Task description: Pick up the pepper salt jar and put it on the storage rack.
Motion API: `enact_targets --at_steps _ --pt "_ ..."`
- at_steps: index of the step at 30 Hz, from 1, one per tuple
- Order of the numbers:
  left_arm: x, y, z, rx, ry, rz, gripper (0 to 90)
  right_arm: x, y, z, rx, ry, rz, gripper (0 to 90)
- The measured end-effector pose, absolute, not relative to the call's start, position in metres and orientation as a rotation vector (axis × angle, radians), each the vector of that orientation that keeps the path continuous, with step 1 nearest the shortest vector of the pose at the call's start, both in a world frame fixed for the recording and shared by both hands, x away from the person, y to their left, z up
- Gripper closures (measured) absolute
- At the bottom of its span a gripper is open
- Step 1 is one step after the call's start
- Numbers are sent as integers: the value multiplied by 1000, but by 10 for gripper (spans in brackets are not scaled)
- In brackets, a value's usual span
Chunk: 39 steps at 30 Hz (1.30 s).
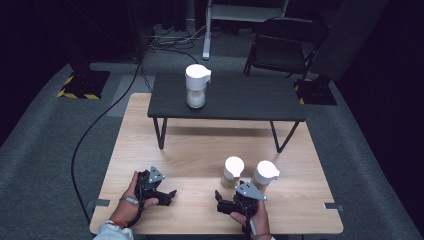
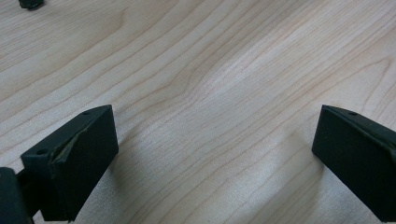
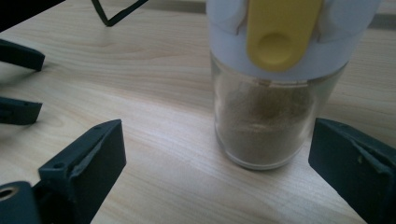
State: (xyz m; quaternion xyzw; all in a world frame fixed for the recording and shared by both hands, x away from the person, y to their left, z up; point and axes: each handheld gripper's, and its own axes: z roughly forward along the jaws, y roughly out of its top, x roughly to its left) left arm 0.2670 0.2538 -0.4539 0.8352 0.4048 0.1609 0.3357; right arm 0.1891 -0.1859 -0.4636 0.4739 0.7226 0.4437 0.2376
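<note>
Spice jar (image 3: 271,93), clear glass with brown powder, white cap and yellow tab, stands upright on the wooden table (image 1: 200,150) just ahead of the right gripper (image 3: 219,163), whose jaws stand wide apart on either side of it with no contact and nothing gripped. A second white-capped jar (image 1: 265,174) stands just beside the spice jar, and a third (image 1: 197,86) stands well beyond it on the small black table (image 1: 240,100). Left gripper (image 2: 212,154) rests on the wood well apart from the spice jar, jaws wide open, empty.

A white-lidded jar (image 1: 196,86) stands on a dark low table (image 1: 250,100); a folding chair (image 1: 282,42) sits behind.
</note>
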Motion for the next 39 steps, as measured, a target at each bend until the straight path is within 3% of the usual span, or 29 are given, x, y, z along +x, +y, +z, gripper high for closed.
enact_targets --at_steps 22,29,39 --pt "267 254 -454 2180 1052 419 1 200 -146 -471 1397 1817 1109 77" --pt "267 254 -454 2181 1052 420 1 201 -135 -474 1421 1729 1092 205" --pt "266 253 -454 2181 1053 417 1 206 -124 -478 1426 1662 1077 281"
